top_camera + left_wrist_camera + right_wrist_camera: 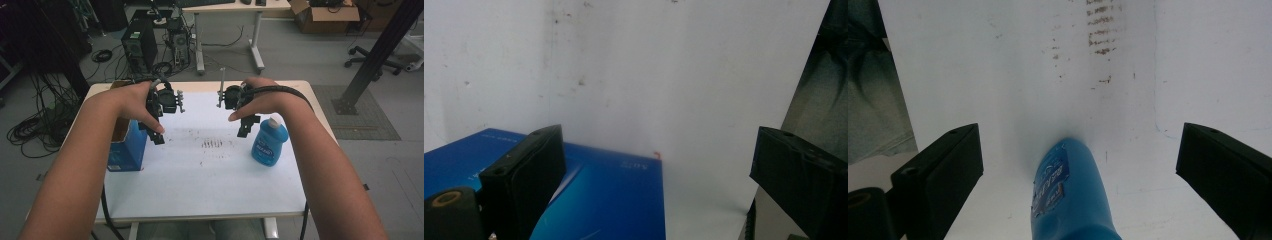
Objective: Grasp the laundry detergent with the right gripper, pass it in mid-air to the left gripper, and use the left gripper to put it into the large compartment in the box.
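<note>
Bottle [1073,195] cap cut off by bottom edge

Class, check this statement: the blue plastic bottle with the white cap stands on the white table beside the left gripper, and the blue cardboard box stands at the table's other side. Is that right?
Not quite. The blue plastic bottle with the white cap stands beside the right gripper, not the left. The high view shows it; the blue cardboard box stands at the other side of the white table, by the left gripper.

Table with white top and the items resting on it.
The table [200,190] bears a blue box [127,147] at its left edge and a blue bottle [270,142] near its right edge; dark smudges [212,144] mark the centre.
</note>
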The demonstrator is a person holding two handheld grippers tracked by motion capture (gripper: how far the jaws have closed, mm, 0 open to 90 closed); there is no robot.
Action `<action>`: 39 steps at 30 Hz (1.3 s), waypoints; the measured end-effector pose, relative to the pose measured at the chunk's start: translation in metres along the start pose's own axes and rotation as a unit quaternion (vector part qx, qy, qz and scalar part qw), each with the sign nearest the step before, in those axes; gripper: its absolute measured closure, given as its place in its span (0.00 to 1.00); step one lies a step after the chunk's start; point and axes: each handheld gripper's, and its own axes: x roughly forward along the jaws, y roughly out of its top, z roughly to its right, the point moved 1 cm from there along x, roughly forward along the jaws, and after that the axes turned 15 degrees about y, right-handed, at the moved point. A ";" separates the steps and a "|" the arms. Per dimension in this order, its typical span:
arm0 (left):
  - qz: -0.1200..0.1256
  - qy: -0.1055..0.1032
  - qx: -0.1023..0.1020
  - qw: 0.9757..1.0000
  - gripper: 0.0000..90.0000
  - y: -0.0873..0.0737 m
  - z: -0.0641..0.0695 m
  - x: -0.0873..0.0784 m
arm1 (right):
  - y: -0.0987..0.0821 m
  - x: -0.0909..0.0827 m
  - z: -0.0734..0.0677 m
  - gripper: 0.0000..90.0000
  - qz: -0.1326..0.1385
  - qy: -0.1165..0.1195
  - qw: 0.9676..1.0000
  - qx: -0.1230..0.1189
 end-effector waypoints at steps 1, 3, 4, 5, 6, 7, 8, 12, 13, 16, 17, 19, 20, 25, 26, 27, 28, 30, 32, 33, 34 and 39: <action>0.000 0.000 0.000 1.000 0.09 0.000 0.000 0.001 | 0.000 -0.001 0.000 0.05 0.000 -0.002 1.000 0.001; 0.001 0.000 0.001 1.000 0.09 0.000 -0.001 0.001 | -0.001 -0.003 0.001 0.05 0.006 -0.003 1.000 -0.001; 0.001 -0.001 0.002 1.000 0.09 0.000 -0.001 0.001 | -0.002 -0.003 0.001 0.05 0.007 -0.003 1.000 0.000; 0.001 -0.002 0.001 1.000 0.09 0.000 -0.001 0.001 | -0.002 -0.004 0.001 0.05 0.010 -0.005 1.000 0.000; 0.002 -0.001 0.000 1.000 0.09 0.000 -0.002 0.002 | -0.002 -0.005 0.001 0.05 0.010 -0.007 1.000 -0.001; 0.002 0.000 0.001 1.000 0.09 0.000 -0.002 0.002 | -0.002 -0.005 0.001 0.05 0.010 -0.007 1.000 -0.001; 0.002 -0.002 0.000 1.000 0.09 -0.001 -0.002 0.002 | -0.003 -0.006 0.001 0.05 0.011 -0.009 1.000 0.001; 0.006 -0.001 -0.001 1.000 0.09 -0.002 -0.003 0.001 | -0.006 -0.011 -0.003 0.05 0.026 -0.013 1.000 0.002; 0.006 0.002 -0.004 1.000 0.09 -0.002 -0.003 0.000 | -0.007 -0.014 -0.004 0.05 0.030 -0.017 0.999 0.003; 0.002 0.004 -0.005 1.000 0.09 -0.003 -0.002 0.000 | -0.011 -0.019 -0.009 0.05 0.041 -0.020 0.999 0.002; 0.002 0.005 -0.004 1.000 0.09 -0.003 -0.001 0.000 | -0.011 -0.019 -0.009 0.05 0.041 -0.020 0.999 0.002; 0.003 0.005 -0.002 1.000 0.09 -0.004 -0.001 -0.001 | -0.014 -0.023 -0.012 0.05 0.051 -0.025 0.998 0.004; 0.002 0.005 -0.003 1.000 0.09 -0.004 0.000 -0.001 | -0.016 -0.024 -0.013 0.05 0.054 -0.025 0.998 0.004; 0.002 0.004 -0.005 1.000 0.09 -0.004 0.001 -0.003 | -0.027 -0.031 -0.020 0.05 0.065 -0.036 0.997 0.008; 0.002 0.004 -0.004 1.000 0.09 -0.004 0.001 -0.003 | -0.030 -0.032 -0.022 0.05 0.067 -0.038 0.997 0.010; 0.001 0.004 -0.003 1.000 0.09 -0.004 0.002 -0.003 | -0.033 -0.033 -0.024 0.05 0.069 -0.039 0.997 0.011; 0.000 0.004 -0.003 1.000 0.09 -0.004 0.002 -0.003 | -0.038 -0.036 -0.027 0.05 0.073 -0.043 0.996 0.013; -0.001 0.005 -0.002 1.000 0.09 -0.004 0.002 -0.003 | -0.041 -0.037 -0.028 0.05 0.075 -0.044 0.996 0.014; 0.000 0.005 -0.003 1.000 0.09 -0.003 0.002 -0.003 | -0.046 -0.039 -0.031 0.05 0.076 -0.048 0.996 0.016; 0.001 0.004 -0.003 1.000 0.09 -0.003 0.002 -0.003 | -0.049 -0.040 -0.032 0.05 0.076 -0.049 0.996 0.017; 0.001 0.004 -0.002 1.000 0.09 -0.002 0.002 -0.003 | -0.052 -0.041 -0.033 0.05 0.076 -0.051 0.996 0.020; -0.002 0.004 0.000 1.000 0.09 -0.001 0.003 -0.002 | -0.067 -0.044 -0.037 0.05 0.086 -0.057 0.994 0.027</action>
